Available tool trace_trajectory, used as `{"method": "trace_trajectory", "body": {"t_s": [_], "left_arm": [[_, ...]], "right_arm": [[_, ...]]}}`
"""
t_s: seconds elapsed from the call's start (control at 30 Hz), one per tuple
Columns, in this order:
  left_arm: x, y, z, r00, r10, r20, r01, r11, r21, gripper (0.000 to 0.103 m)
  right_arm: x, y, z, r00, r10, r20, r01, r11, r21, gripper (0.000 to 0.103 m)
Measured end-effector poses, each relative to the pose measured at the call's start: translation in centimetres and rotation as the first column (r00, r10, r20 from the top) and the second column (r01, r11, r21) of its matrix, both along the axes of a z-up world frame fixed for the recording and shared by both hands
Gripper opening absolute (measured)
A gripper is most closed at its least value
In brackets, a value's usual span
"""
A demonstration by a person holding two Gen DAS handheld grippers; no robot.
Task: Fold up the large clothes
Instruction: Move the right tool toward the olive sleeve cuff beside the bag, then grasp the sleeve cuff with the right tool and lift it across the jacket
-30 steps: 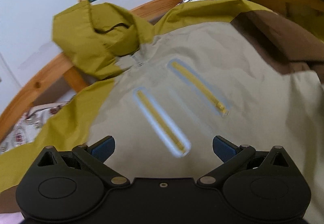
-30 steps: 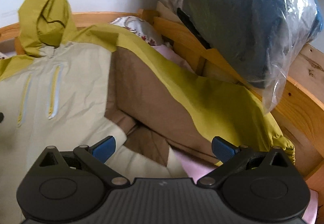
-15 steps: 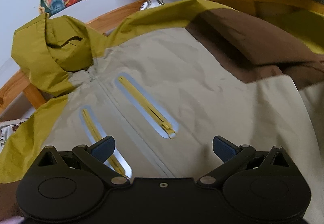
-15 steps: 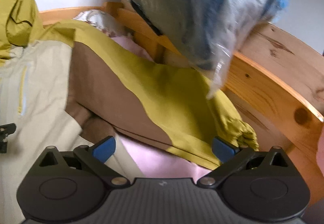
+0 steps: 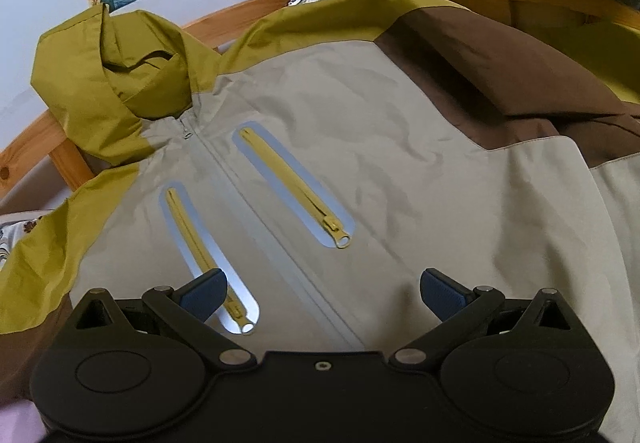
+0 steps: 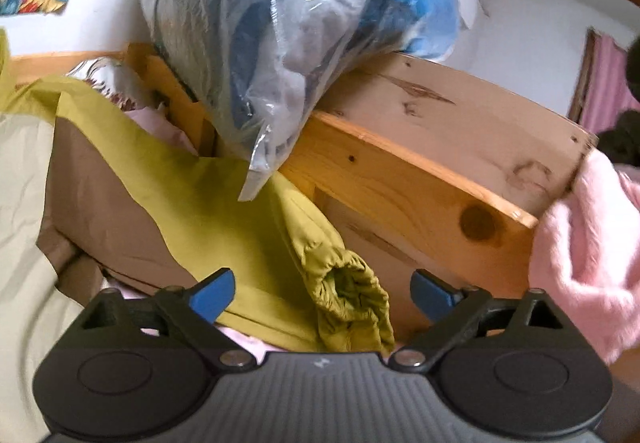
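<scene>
Where wood frame (image 6: 420, 179) rises, bag (image 6: 280, 23) (plastic) overhangs sleeve (image 6: 348, 295).

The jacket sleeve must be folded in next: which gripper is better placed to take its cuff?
Right. The elastic cuff lies between the closing fingers of the right gripper, not yet pinched. The left gripper is open over the jacket chest.
</scene>
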State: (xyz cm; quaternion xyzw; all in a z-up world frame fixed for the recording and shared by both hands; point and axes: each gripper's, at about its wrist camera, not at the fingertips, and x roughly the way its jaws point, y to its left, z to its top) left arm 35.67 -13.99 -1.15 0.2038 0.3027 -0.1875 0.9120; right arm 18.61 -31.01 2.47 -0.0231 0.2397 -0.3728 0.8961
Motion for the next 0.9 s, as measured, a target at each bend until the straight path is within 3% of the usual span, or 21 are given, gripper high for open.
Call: {"method": "trace_trajectory", "body": {"t_s": [0.13,0.17,0.2,0.27,0.3,0.43,0.57,0.77,0.9], "left_arm": [[0.2,0.5,0.1,1.0,0.025,-0.006,-0.025,1.0,-0.013,0.103],[0.3,0.7,0.2,0.999,0.031,-0.009,-0.031,0.999,-0.018,0.103],[0.3,0.9,0.3,0.999,0.037,-0.012,-0.037,0.999,-0.025,0.103],[0.3,1.4,0.5,0.999,0.047,-0.016,-0.047,0.998,-0.039,0.103],[0.4,1.8,0.6,0.998,0.054,-0.019,-0.055,0.997,-0.048,0.103],[0.7,3.7,1.3,0.995,0.09,-0.045,-0.094,0.991,-0.095,0.102],[0.8,6.4,2.1,0.989,0.126,-0.072,-0.136,0.979,-0.154,0.102],[0.1,10.2,3.2,0.983,0.169,-0.069,-0.18,0.961,-0.212,0.102],[-0.9,12.8,3.8,0.981,0.186,-0.06,-0.195,0.95,-0.242,0.102]], "right_arm": [[1.0,-0.9,-0.6,1.0,0.013,-0.021,-0.014,0.999,-0.053,0.079],[1.3,-1.2,-0.8,0.999,0.005,-0.036,-0.007,0.998,-0.059,0.066],[1.8,-1.6,-1.0,0.999,-0.002,-0.053,-0.001,0.999,-0.055,0.045],[2.1,-2.0,-0.9,0.997,-0.018,-0.074,0.016,0.999,-0.034,0.033],[2.0,-1.9,-0.8,0.998,-0.012,-0.065,0.01,0.999,-0.031,0.021],[1.5,1.6,0.6,0.994,0.094,-0.06,-0.096,0.994,-0.043,0.017],[1.6,6.8,2.8,0.963,0.268,-0.028,-0.269,0.963,-0.029,0.014],[3.1,12.3,8.3,0.884,0.455,0.11,-0.45,0.89,-0.069,0.013],[3.8,14.8,13.1,0.799,0.552,0.239,-0.554,0.83,-0.065,0.012]]}}
